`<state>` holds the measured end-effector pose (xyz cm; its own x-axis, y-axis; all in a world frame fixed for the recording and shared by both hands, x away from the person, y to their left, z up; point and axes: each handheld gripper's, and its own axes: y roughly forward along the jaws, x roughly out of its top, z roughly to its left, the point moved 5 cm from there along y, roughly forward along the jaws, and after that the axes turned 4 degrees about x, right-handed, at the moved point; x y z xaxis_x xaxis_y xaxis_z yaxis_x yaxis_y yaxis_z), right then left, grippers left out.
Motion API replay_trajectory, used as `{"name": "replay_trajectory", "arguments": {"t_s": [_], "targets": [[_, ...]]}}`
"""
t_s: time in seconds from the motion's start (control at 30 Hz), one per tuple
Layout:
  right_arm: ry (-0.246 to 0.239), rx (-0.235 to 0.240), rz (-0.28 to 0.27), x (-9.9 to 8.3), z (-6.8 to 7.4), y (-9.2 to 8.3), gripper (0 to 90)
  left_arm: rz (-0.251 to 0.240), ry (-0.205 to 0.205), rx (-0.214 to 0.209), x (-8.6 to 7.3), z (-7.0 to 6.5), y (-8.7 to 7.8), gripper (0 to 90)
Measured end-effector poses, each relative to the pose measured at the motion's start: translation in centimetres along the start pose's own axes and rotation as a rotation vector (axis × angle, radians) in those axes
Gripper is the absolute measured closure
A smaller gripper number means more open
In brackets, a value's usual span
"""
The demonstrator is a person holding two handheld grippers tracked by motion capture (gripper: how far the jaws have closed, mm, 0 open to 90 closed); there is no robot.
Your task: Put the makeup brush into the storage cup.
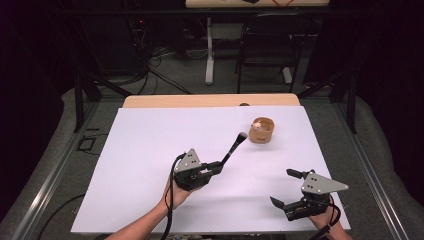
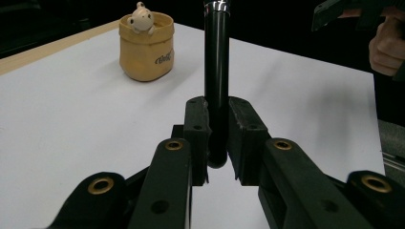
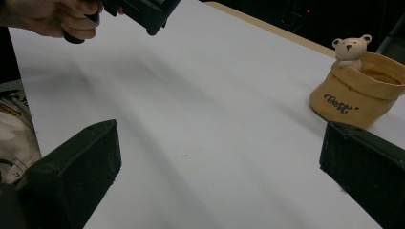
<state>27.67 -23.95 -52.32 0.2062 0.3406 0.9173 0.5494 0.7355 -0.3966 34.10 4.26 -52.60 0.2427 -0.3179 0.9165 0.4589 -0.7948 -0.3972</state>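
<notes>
High view shows the left gripper [image 1: 216,167] with its fingers pinching the black handle of a makeup brush [image 1: 233,148], bristles raised toward a tan pot [image 1: 262,130] on the white worktop [image 1: 150,150]. A small bear figure [image 2: 141,18] perches at the pot's rim; its inside looks bare. The right gripper [image 1: 289,187] rests with fingers spread, holding nothing.

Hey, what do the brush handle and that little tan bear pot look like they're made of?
The brush handle looks like glossy black plastic or lacquered wood, with long highlights down it and a shiny metal band at the top. The bear pot looks like glazed ceramic shaped as a rolled paper bag: smooth mustard surface with a soft sheen, printed lettering, and a paler bear figure on the rim.
</notes>
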Motion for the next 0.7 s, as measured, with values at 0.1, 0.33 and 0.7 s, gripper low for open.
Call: {"name": "replay_trajectory", "arguments": {"t_s": [0.1, 0.33, 0.7], "targets": [[0.005, 0.003, 0.001, -0.01, 0.01, 0.03, 0.0, -0.002, 0.002, -0.002, -0.01, -0.03, 0.13, 78.8], [0.025, 0.002, 0.001, -0.01, -0.10, 0.08, 0.0, -0.023, 0.001, -0.006, 0.04, 0.14, 0.12, 78.8], [0.055, 0.000, -0.015, 0.71, -0.16, 0.27, 0.0, -0.047, -0.004, -0.016, 0.02, 0.07, 0.15, 78.9]]}}
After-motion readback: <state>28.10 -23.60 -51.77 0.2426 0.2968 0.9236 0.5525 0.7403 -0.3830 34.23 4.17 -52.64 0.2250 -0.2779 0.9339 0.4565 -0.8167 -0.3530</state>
